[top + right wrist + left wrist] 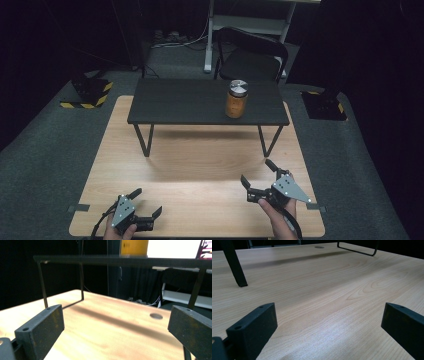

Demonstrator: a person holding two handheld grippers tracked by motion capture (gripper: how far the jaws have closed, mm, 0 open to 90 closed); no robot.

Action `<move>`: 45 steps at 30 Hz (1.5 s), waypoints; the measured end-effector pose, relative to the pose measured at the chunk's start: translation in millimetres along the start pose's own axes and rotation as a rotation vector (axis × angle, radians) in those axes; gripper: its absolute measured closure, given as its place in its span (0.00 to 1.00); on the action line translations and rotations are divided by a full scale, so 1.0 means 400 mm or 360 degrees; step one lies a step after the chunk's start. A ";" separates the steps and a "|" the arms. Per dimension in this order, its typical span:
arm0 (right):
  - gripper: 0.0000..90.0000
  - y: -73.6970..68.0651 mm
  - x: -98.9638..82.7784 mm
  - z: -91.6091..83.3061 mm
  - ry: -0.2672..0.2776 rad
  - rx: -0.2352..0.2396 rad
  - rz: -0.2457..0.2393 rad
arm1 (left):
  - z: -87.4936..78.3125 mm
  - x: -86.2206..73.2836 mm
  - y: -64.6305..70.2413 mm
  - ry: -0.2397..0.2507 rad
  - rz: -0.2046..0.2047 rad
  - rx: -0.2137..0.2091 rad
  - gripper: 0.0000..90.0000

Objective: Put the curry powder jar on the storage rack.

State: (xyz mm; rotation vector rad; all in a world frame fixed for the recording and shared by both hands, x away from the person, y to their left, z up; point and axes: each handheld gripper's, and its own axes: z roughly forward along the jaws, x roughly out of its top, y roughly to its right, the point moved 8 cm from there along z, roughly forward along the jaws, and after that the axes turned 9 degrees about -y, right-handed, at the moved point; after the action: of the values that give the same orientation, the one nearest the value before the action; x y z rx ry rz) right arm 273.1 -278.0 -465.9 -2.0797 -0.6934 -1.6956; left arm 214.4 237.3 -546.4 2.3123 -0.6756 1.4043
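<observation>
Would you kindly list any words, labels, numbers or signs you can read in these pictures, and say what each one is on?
None can be read.
Jar on the black shelf: no legible label, too small to tell.
Left gripper and right gripper: no markings visible.

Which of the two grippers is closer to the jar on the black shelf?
The right gripper. It sits at the table's right side, below the jar; the left gripper is at the near left corner.

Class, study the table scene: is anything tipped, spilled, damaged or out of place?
Nothing stands out. The jar stands upright with its lid on, on the black shelf, and the wooden table shows no spill.
</observation>
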 end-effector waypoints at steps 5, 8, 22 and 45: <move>0.00 0.002 -0.072 -0.026 -0.0050 -0.0019 0.0029 | -0.001 0.000 0.000 -0.0002 0.0003 0.0000 0.01; 0.00 0.001 -0.091 -0.033 -0.0072 -0.0027 0.0008 | -0.001 -0.001 0.000 0.0000 0.0005 0.0000 0.01; 0.00 0.004 -0.197 -0.056 -0.0210 -0.0043 -0.0022 | -0.002 -0.001 0.001 0.0000 0.0003 0.0000 0.01; 0.00 0.005 -0.218 -0.053 -0.0275 -0.0037 -0.0056 | -0.001 0.000 0.002 -0.0007 0.0017 -0.0004 0.01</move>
State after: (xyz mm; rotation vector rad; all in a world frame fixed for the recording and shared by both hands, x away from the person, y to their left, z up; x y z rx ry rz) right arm 243.6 -304.1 -546.5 -2.2621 -0.7695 -1.5615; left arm 213.6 236.9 -546.1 2.3135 -0.6915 1.4027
